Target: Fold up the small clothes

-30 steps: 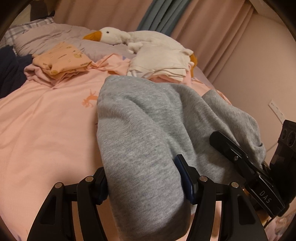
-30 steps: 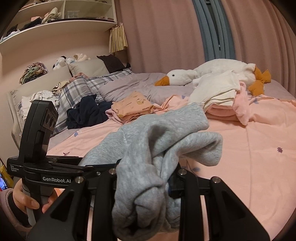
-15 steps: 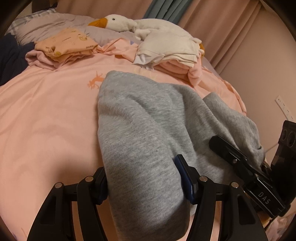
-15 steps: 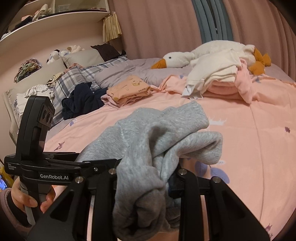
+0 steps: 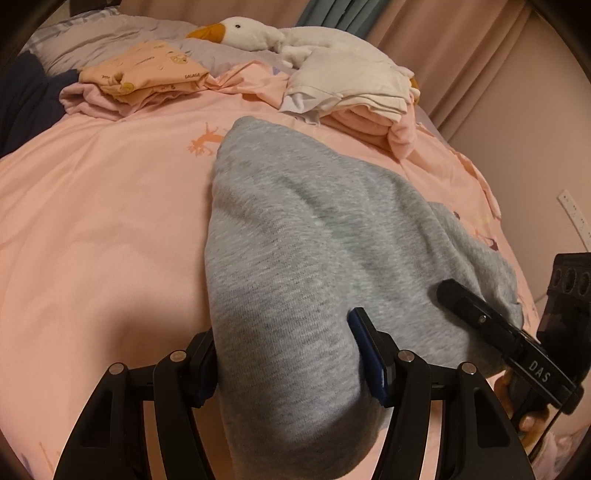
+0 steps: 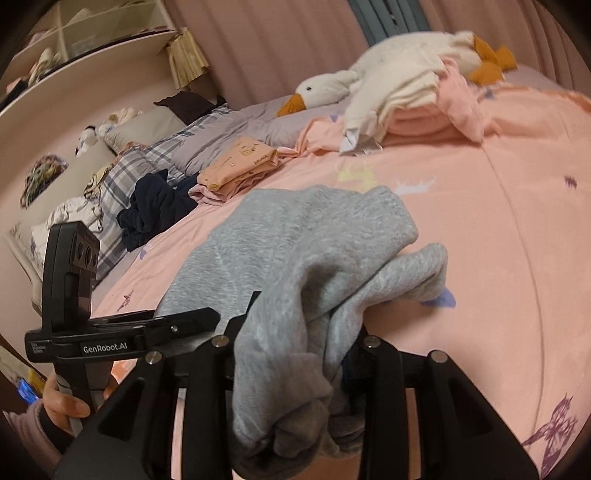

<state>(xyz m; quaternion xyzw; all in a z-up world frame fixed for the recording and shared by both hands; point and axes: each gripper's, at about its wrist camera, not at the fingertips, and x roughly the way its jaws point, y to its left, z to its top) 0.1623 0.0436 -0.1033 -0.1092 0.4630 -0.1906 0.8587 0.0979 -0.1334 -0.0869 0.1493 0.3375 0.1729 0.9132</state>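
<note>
Grey garment [image 5: 303, 266] clamped by left gripper [image 5: 291, 354] and right gripper [image 6: 295, 354].

One grey garment [image 5: 314, 236], two folded stacks [image 5: 147, 79], one plush goose [image 5: 280, 37].

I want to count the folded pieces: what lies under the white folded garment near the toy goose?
Under the white garment lie folded pink clothes, resting on the pink bed cover. The toy goose lies behind. How many pink pieces are there is hidden.
</note>
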